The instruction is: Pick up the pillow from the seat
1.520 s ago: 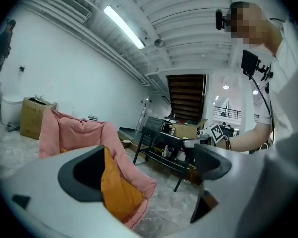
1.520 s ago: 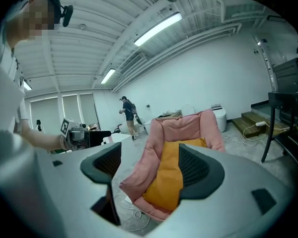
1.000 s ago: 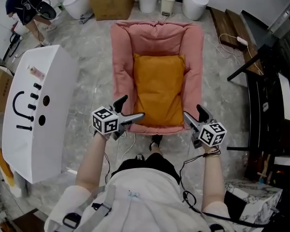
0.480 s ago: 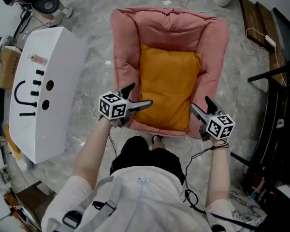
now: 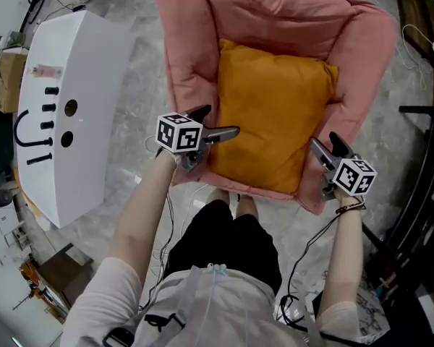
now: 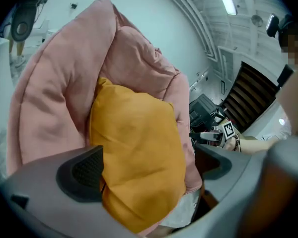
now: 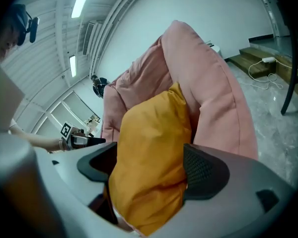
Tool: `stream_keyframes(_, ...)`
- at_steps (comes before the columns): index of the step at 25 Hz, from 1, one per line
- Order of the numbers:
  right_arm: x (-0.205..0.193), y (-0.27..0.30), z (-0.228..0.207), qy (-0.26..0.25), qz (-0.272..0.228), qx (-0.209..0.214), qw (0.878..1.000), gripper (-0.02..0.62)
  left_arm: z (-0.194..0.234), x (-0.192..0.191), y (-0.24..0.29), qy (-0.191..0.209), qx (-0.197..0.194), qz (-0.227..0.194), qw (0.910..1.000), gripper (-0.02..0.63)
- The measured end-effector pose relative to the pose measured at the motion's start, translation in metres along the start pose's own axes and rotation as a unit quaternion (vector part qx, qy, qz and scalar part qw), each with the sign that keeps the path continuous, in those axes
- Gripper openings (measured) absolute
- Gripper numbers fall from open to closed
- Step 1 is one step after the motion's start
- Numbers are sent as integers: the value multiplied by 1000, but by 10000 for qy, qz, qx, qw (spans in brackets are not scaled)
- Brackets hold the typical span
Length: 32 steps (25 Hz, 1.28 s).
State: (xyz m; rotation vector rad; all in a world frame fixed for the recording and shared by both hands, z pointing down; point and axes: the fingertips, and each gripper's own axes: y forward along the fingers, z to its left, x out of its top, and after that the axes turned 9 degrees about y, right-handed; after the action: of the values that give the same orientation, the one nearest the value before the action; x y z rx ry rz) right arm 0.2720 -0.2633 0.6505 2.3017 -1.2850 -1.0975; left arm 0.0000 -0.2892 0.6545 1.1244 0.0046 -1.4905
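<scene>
An orange pillow [image 5: 275, 110] lies in the pink cushioned seat [image 5: 192, 45]. The left gripper [image 5: 221, 121] and right gripper [image 5: 323, 141] each straddle its near edge, jaws spread wide.

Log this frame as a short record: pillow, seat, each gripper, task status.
pillow: orange pillow lying in the seat, not lifted
seat: pink seat, padded, raised sides
left: left gripper jaws apart, at the pillow's near left edge
right: right gripper jaws apart, at the pillow's near right corner
status: neither gripper has closed on the pillow yet
</scene>
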Motion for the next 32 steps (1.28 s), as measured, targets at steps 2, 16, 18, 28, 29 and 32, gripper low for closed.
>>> stream_keyframes(2,-3,17,-3,97,38,38,9999,396,15,-4,7,-63,-24,40,10000,554)
stream_keyframes(16,-50,93,-46,714,753,181,9944,396,77,-64,71,-457,-142,584,9971,554)
stream_keyframes(18,-54,97,-43,761,901,254,9927,396,80,-68,73,-492,-118,627,9968,554)
stream_keyframes(28,-66,139,-41,353,1194,49,9922,396,89,-74,108,-337,-127,826,9959,554)
stream_keyframes(29,-64,142,-42,331,1156,36,9927,396,89,-73,114,-309,-114,820,9961,554)
stream_keyframes(32,-63,146,-44,271,1106,-45,9935,394,88,-71,129,-272,-61,838,9961,554)
